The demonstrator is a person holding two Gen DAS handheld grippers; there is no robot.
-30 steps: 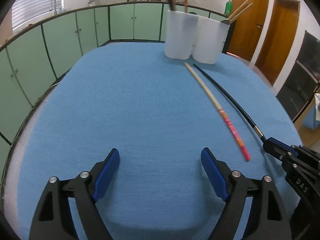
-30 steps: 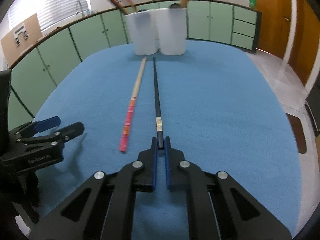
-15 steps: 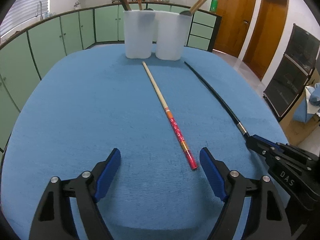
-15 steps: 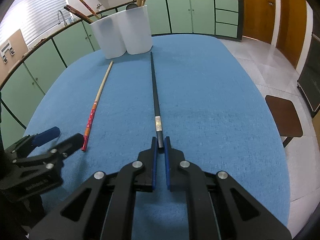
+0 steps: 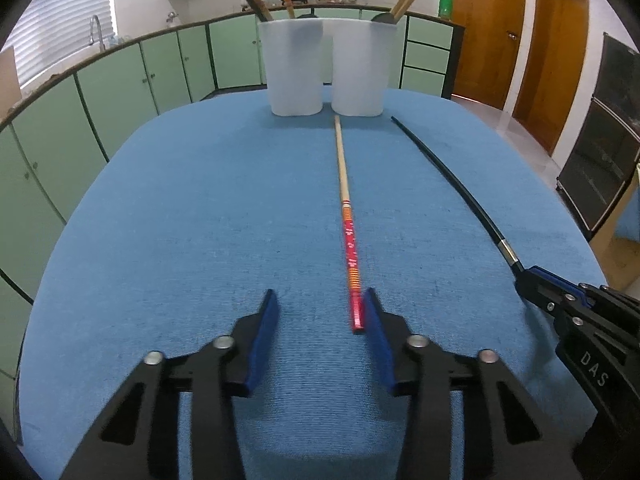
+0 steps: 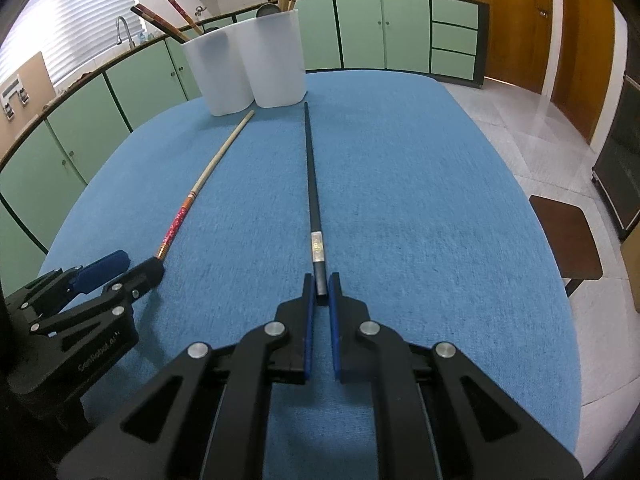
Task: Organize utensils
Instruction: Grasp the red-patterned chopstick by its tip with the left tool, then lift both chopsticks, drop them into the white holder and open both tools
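blue cloth table, two white holders side by side at its far end, touching or nearly so, each with sticks poking out the top; the left one has dark and red sticks, the right one pale wooden sticks plus a dark rounded utensil head. landmark = the holders. red-and-wood chopstick lies flat on the cloth, pale tip just in front of the gap between the holders, red patterned end pointing away from them toward the left gripper. left gripper jaws are closing, still apart, with the red end between them; it sits right against the right-hand blue pad, while the left pad is well clear, so no clamp yet. black chopstick lies flat too, thin tip near the base of the right holder, slightly to its right, running away from the holders roughly alongside the red one; it has a silver band near its thick end. right gripper is clamped on that thick end, pads tight on both sides, with the stick on the cloth. the two grippers sit side by side at the end of the table away from the holders, apart from each other. green cabinets run behind the holders, wooden doors to their right.
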